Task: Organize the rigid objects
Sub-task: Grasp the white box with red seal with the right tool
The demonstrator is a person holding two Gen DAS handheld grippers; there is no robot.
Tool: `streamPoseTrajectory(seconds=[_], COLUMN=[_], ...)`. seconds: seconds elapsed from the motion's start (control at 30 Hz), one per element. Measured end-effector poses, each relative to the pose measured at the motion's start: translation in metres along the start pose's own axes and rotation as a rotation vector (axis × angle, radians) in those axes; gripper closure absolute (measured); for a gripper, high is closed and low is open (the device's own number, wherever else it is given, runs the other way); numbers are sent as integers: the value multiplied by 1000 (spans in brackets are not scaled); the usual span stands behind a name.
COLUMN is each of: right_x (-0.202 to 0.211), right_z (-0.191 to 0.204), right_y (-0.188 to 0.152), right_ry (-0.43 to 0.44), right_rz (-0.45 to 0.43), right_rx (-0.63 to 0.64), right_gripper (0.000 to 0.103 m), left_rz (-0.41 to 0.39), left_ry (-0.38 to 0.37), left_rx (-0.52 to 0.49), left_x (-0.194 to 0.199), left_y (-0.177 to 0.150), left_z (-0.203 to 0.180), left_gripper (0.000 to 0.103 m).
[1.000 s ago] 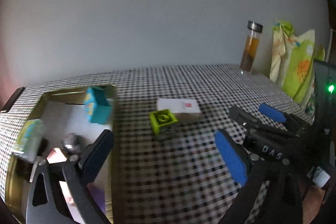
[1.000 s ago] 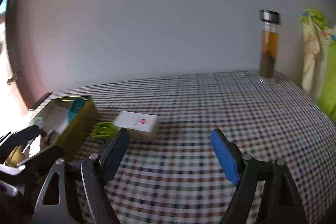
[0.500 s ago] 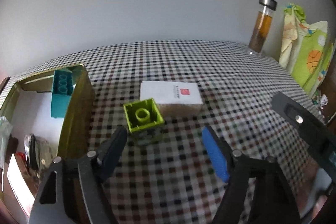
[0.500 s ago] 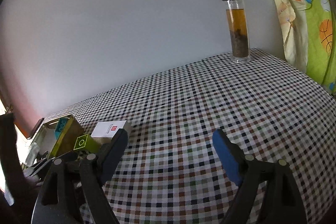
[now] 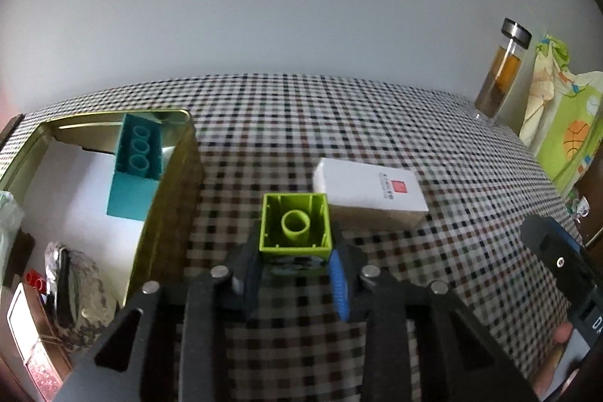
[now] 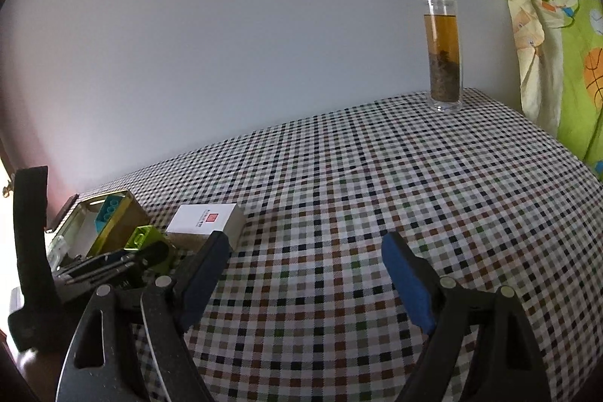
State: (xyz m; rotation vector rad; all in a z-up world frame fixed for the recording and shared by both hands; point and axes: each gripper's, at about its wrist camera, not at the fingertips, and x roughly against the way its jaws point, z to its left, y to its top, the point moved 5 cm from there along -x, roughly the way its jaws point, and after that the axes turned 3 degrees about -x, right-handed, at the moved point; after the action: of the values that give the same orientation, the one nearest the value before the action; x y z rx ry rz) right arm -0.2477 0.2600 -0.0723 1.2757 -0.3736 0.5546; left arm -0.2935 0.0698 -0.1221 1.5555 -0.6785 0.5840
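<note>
Left gripper (image 5: 296, 264) closing around lime green building block (image 5: 296, 225) on checked tablecloth (image 5: 377, 145), beside white box (image 5: 371, 193), likely bound for gold tin (image 5: 166, 198). Right gripper (image 6: 305, 274) wide open, empty.

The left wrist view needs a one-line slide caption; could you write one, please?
Left gripper closing around an upturned green block beside a white box and gold tin.

Glass bottle (image 6: 441, 48) of amber liquid upright at checked tablecloth's (image 6: 377, 213) far edge; green-yellow printed cloth (image 6: 557, 55) beside.
</note>
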Motion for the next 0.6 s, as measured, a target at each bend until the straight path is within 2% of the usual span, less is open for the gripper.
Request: streamPoseTrajectory(seconds=[0.23, 0.33, 0.5, 0.6], right_x=[-6, -22, -46, -57], right_z=[3, 19, 56, 63], right_y=[0, -2, -6, -4], right_ry=[18, 58, 68, 71], right_rz=[16, 75, 151, 178], right_rx=[-8, 24, 143, 129], right_gripper=[16, 14, 14, 14], left_rz=[-13, -15, -15, -14], left_ry=[2, 10, 26, 36], left_rx=[-21, -31, -35, -29], left_x=[2, 3, 3, 2], left_y=[-1, 0, 0, 1], left_z=[10, 13, 21, 25], left_gripper=[73, 73, 73, 73])
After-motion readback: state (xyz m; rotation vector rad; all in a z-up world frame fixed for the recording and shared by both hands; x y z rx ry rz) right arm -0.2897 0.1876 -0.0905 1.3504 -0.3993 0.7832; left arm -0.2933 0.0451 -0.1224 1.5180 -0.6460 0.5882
